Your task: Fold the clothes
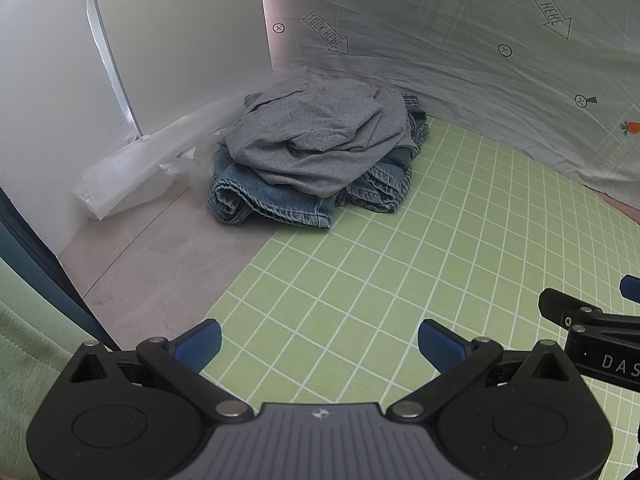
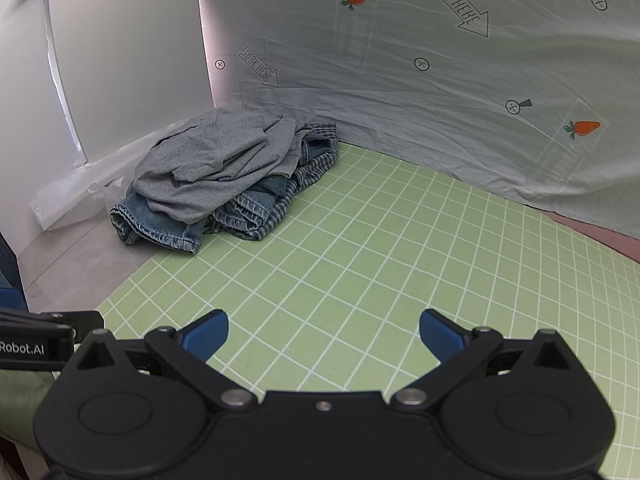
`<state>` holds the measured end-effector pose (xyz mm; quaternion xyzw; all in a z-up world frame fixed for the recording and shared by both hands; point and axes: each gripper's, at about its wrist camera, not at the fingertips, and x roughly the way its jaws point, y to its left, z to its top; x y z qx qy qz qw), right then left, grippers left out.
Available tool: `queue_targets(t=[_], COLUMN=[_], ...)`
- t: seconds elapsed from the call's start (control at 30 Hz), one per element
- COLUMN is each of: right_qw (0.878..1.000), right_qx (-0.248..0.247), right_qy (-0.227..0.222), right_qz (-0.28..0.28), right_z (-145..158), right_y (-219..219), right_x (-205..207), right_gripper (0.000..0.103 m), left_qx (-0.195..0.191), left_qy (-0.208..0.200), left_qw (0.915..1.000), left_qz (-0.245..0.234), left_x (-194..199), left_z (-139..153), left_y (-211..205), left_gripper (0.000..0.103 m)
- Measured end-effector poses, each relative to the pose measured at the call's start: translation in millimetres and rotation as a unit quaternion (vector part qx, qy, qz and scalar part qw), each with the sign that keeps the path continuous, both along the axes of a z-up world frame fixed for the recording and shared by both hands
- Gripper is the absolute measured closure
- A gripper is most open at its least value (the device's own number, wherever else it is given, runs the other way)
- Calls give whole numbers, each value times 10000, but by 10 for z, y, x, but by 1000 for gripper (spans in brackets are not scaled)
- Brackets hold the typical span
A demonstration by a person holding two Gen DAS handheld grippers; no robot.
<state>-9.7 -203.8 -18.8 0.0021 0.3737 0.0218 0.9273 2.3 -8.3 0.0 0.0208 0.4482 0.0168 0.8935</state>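
A pile of clothes lies at the far left corner of the green grid mat [image 1: 380, 260]. A crumpled grey shirt [image 1: 320, 136] lies on top, over blue denim [image 1: 272, 204] and a blue checked garment [image 1: 404, 184]. The same pile shows in the right wrist view, with the grey shirt [image 2: 212, 168], the denim [image 2: 160, 228] and the checked garment [image 2: 304, 180]. My left gripper [image 1: 320, 344] is open and empty, well short of the pile. My right gripper [image 2: 324, 334] is open and empty above the mat [image 2: 380, 280], to the right of the left one.
A pale printed sheet [image 1: 480, 60] hangs behind the mat. White wall panels [image 1: 160, 40] and crumpled clear plastic [image 1: 140, 168] stand left of the pile. Grey tabletop [image 1: 160, 272] borders the mat's left edge. The right gripper's body [image 1: 592, 332] shows at the lower right of the left wrist view.
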Motion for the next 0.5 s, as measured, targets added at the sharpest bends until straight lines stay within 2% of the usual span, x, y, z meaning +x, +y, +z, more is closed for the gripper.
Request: queue_targets(t=[0.5], right_qw=[10000], right_qx=[7], right_qy=[-5], right_qz=[-11], right_z=[-8], right_y=[17], right_x=[-8], right_gripper=[0], left_qx=[0], left_qy=[0], left_qw=[10000], left_qz=[-3], left_x=[-4], left_z=[-21], left_y=[32], left_gripper=[0])
